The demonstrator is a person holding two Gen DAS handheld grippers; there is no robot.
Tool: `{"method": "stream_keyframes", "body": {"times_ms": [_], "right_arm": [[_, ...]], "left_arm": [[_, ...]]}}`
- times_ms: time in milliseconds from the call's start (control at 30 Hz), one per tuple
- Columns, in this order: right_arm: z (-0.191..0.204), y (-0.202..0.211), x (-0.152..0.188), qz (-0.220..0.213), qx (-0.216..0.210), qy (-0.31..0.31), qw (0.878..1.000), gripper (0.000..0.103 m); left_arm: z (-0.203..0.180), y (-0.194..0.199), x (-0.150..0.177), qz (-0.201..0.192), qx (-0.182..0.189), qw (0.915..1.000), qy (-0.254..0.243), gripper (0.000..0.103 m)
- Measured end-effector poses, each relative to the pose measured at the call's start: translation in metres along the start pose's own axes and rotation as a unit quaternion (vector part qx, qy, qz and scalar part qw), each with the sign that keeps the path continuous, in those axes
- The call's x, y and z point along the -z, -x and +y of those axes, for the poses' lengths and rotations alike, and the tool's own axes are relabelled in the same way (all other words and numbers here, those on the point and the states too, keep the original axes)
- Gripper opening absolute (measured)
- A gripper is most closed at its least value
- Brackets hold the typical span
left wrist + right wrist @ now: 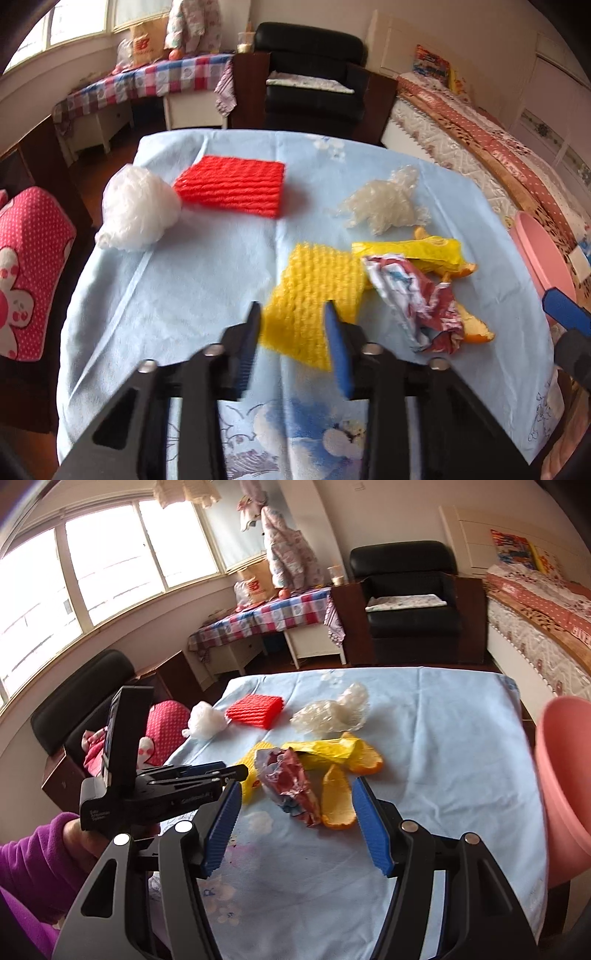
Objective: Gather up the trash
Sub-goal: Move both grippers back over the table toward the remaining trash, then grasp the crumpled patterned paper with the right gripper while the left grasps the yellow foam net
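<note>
A yellow foam net lies flat on the blue tablecloth. My left gripper points down at it, jaws narrowed, with the net's near part between the fingers. The net does not look squeezed, so I read the jaws as open. To its right lie a crumpled red-and-white wrapper, a yellow wrapper and orange peel. My right gripper hangs wide open just above the crumpled wrapper and a peel, holding nothing.
Further back lie a red foam net, a white plastic ball and clear crumpled film. A pink bin stands off the table's right edge. A chair with a red dotted cushion stands left. A purple sleeve holds the left gripper.
</note>
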State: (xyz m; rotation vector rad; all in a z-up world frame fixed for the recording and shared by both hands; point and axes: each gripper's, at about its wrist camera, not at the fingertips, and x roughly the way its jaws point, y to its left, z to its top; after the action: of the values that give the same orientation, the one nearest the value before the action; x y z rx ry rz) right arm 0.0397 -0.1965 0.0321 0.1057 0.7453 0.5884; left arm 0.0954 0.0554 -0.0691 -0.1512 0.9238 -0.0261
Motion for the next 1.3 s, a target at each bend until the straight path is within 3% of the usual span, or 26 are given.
{"method": "stream_keyframes", "body": {"times_ms": [133,300,367,433,633,867,1000,1067,1133,1233,1300], "right_arm": [[0.007,-0.009,-0.002,0.011,-0.004,0.014,1.000,0.063],[0.011,-0.023,-0.005,0.028,-0.010,0.025,0.999,0.063],[0.012,-0.030,-0.007,0.034,-0.011,0.030,0.999,0.063],[0.015,-0.038,-0.008,0.043,-0.013,0.035,0.998,0.063],[0.022,-0.066,-0.009,0.082,0.003,0.066,0.994,0.062],[0.013,-0.090,-0.007,0.125,-0.003,0.061,0.990,0.025],[0.010,-0.085,-0.005,0.127,-0.007,0.058,0.990,0.019],[0.009,-0.078,-0.003,0.122,-0.008,0.050,0.991,0.019],[0.006,-0.071,-0.003,0.116,-0.010,0.041,0.992,0.019],[0.004,-0.062,-0.001,0.107,-0.012,0.029,0.994,0.019],[0.003,-0.058,-0.002,0.102,-0.015,0.021,0.994,0.019]], "left_arm": [[0.003,0.001,0.002,0.001,0.007,1.0000,0.005,0.001],[0.012,0.014,0.004,-0.020,0.035,0.9990,0.018,0.001],[0.012,0.020,0.003,-0.033,0.038,0.9986,0.014,0.011],[0.013,0.023,0.004,-0.037,0.037,0.9986,0.006,0.044],[0.007,0.017,0.008,-0.017,0.033,0.9992,-0.017,0.047],[0.011,0.000,0.008,0.017,0.031,0.9994,0.000,0.046],[0.012,-0.006,0.005,0.020,0.028,0.9994,0.007,0.046],[0.009,-0.007,0.005,0.019,0.032,0.9993,0.005,0.045],[0.006,-0.007,0.005,0.018,0.037,0.9992,-0.002,0.026],[0.002,-0.003,0.005,0.007,0.033,0.9994,-0.009,0.009],[0.000,0.002,0.007,-0.001,0.030,0.9994,-0.015,0.009]]}}
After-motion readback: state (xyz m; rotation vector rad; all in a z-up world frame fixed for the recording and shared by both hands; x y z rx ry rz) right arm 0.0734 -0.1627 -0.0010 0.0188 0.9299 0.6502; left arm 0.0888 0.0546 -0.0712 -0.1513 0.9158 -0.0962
